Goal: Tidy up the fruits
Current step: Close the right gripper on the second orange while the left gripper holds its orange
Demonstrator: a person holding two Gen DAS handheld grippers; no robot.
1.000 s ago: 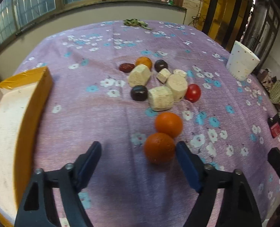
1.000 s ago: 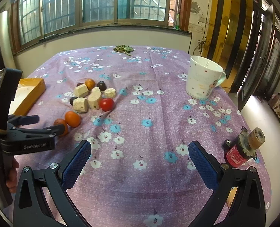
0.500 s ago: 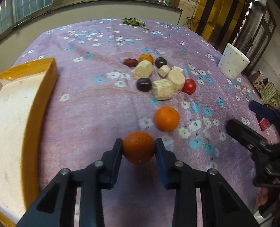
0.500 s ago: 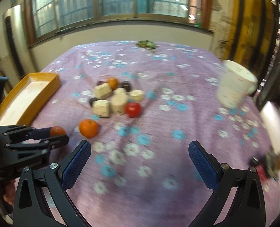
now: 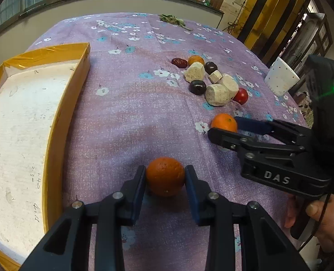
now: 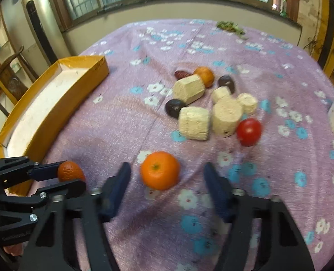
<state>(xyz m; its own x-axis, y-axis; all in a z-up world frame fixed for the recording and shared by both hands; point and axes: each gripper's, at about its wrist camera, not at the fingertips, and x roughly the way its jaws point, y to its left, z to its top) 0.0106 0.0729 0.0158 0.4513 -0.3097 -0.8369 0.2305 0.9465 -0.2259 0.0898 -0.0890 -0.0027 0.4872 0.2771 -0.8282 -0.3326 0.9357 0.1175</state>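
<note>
Left gripper clamps a dark orange across its middle, near the table's front edge beside the tray. Right gripper, jaws just closing, straddles a brighter orange without contact. Probably light, firm, prone to rolling; grip at the widest part.

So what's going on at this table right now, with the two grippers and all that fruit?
A person is sorting fruit with a handheld gripper in each hand. The left gripper is shut on a dark orange, near the yellow tray. The right gripper has just been closing around a brighter orange, but its pads aren't touching it yet. More fruit and pale blocks lie clustered on the purple tablecloth.
</note>
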